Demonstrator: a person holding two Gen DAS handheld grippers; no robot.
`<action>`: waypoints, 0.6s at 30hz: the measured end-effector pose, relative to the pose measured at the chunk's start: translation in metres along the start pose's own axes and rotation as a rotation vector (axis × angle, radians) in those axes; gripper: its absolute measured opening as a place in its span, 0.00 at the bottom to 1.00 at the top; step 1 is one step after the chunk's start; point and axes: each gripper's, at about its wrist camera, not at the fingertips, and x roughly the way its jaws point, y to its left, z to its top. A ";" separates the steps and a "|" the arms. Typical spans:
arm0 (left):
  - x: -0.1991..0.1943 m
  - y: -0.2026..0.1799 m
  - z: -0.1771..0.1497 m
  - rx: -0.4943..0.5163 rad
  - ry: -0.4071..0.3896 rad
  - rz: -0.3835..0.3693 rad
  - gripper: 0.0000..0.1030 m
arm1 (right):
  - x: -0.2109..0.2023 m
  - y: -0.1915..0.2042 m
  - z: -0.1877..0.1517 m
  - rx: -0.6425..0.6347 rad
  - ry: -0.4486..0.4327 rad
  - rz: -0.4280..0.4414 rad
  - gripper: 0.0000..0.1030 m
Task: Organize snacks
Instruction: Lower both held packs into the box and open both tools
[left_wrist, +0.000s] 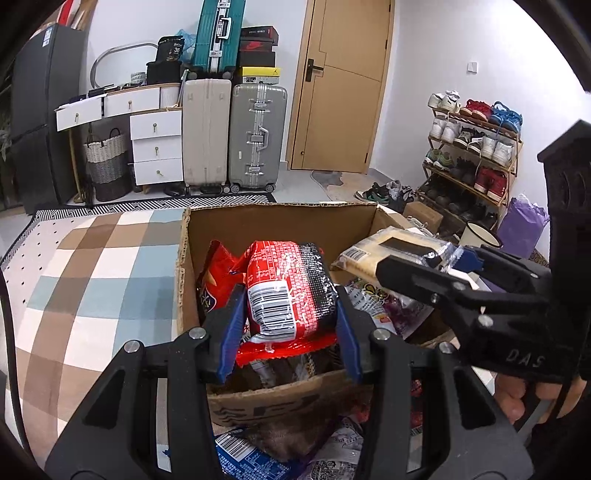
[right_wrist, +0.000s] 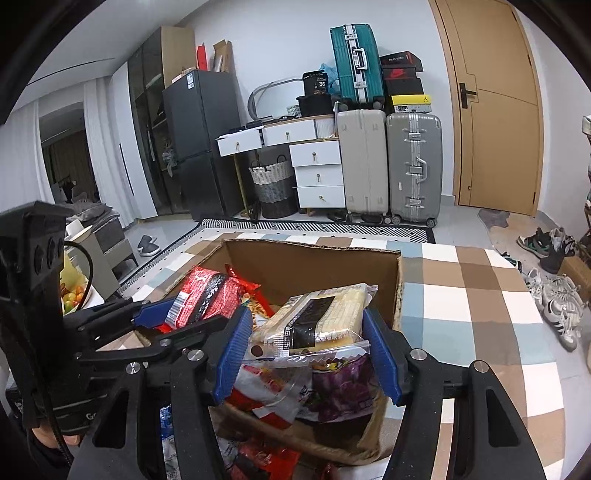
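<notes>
Currently a red snack packet (left_wrist: 286, 295) is being pinched by the left gripper (left_wrist: 288, 325) and a pale wafer pack (right_wrist: 314, 317) by the right gripper (right_wrist: 308, 347) above the cardboard box (left_wrist: 280, 221); both should be lowered flat before being released.

Red-and-black snack pack (left_wrist: 288, 291) and clear-wrapped pale wafer pack (right_wrist: 321, 317) both up over the open, half-full cardboard box (right_wrist: 314, 266).

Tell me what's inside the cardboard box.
The cardboard box holds loose snack packets: an orange-red bag, a purple pack. Both grippers' held packets cover the rest.
</notes>
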 end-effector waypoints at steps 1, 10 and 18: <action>0.001 0.000 -0.001 0.007 -0.001 0.004 0.41 | 0.000 -0.002 0.000 0.004 0.001 -0.001 0.60; 0.004 -0.004 -0.002 0.018 0.003 0.006 0.42 | 0.005 -0.006 0.003 0.005 0.023 0.008 0.60; 0.000 -0.003 0.000 0.005 0.012 -0.013 0.45 | -0.007 0.000 0.003 -0.022 0.015 -0.004 0.62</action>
